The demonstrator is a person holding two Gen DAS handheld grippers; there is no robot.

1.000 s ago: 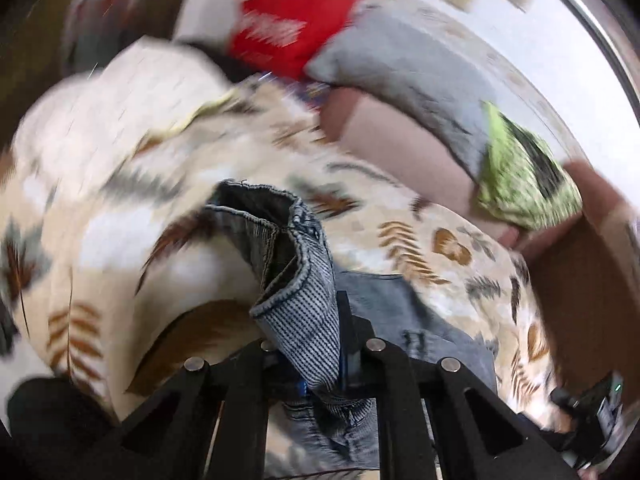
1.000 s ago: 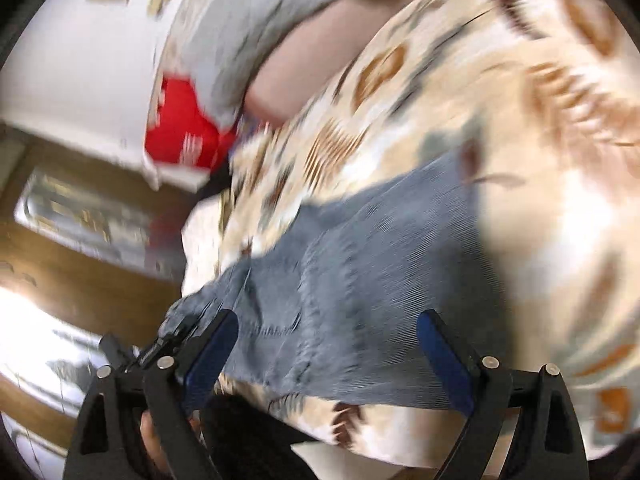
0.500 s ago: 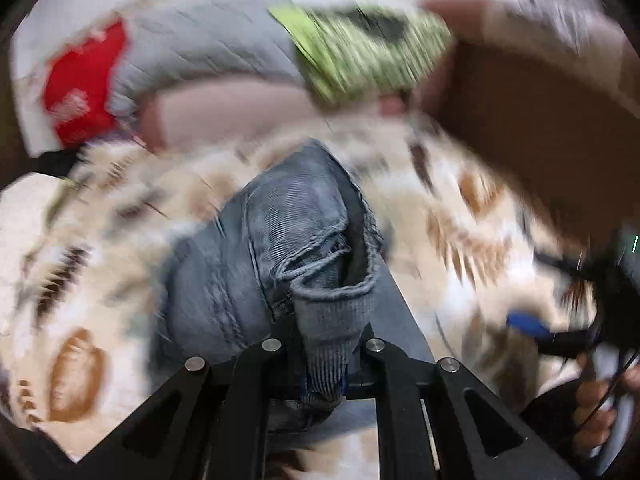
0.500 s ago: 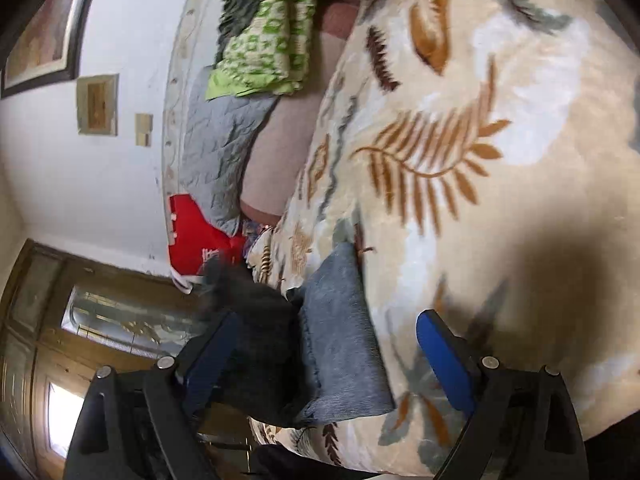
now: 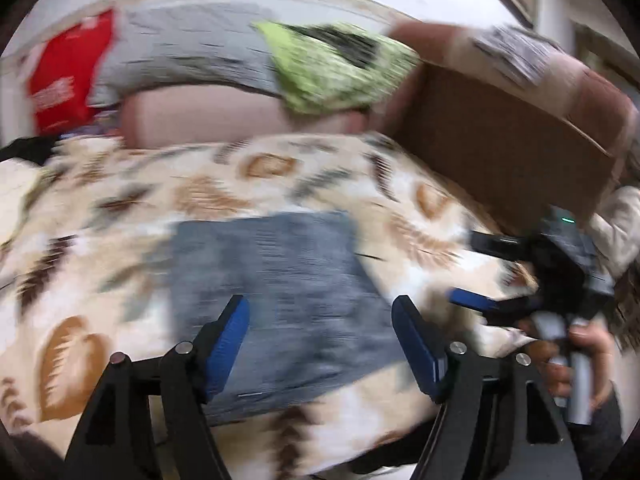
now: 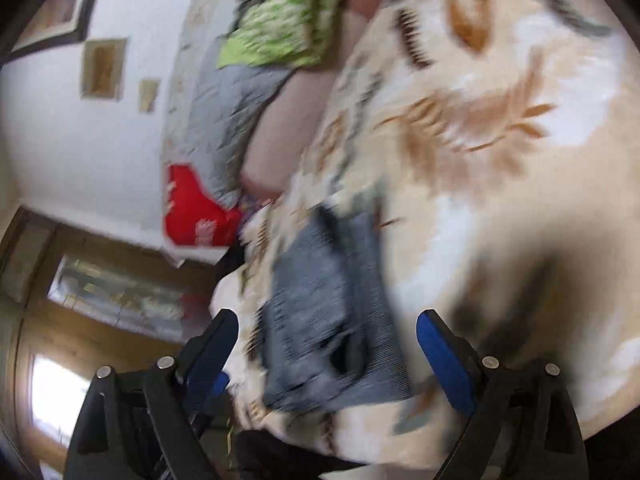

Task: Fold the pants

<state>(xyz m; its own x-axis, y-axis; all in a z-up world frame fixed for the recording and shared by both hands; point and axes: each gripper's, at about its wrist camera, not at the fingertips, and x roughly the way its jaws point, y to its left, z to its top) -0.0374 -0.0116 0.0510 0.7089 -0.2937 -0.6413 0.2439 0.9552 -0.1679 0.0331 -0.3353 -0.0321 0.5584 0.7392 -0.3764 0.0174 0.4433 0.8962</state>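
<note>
In the left wrist view, the left gripper point(image 5: 320, 344) is spreading wide and holding nothing. The blue pants point(image 5: 276, 292) are lying folded on the leafy blanket point(image 5: 120, 208).

In the right wrist view, the right gripper point(image 6: 328, 356) is spreading wide too, hanging over the pants point(image 6: 328, 320).

Home bedroom: blanketed bed point(image 5: 248, 184), pillows point(image 5: 336, 68).
</note>
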